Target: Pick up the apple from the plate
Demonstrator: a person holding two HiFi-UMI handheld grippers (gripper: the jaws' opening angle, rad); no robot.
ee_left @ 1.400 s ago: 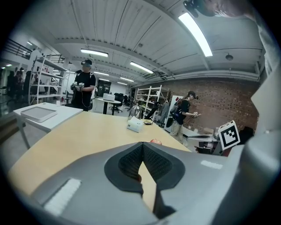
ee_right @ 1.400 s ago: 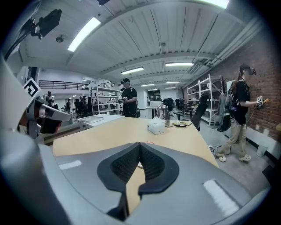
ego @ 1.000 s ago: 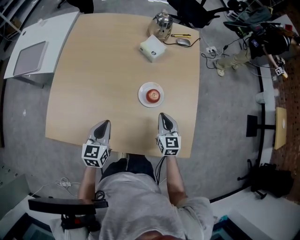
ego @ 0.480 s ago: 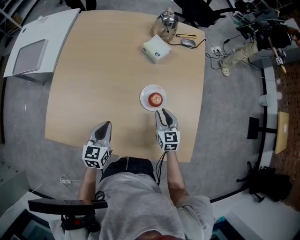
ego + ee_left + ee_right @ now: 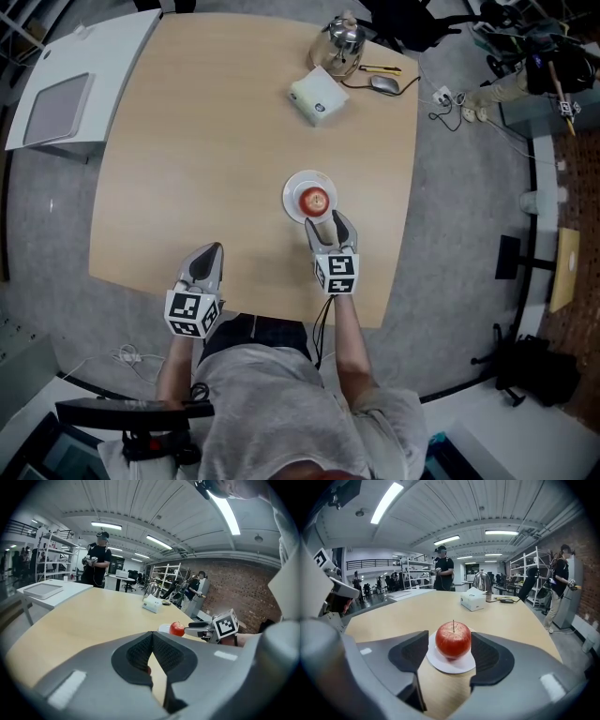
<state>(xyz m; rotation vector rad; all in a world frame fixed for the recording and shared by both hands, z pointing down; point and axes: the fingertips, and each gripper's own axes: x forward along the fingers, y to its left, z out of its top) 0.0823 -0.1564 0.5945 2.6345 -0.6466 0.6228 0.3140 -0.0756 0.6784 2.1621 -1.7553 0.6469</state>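
Wooden table (image 5: 187,141): right gripper (image 5: 325,222) just slid up to the plate (image 5: 291,192), jaws popped apart, apple (image 5: 315,200) lined up just ahead, not squeezed yet.

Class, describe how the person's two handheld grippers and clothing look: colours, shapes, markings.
Both the left gripper and right gripper are silver-grey tapering shells with dark textured pads. Each carries a white cube with black square markers. A black cable trails from the right one. The person wears a grey short-sleeved T-shirt.
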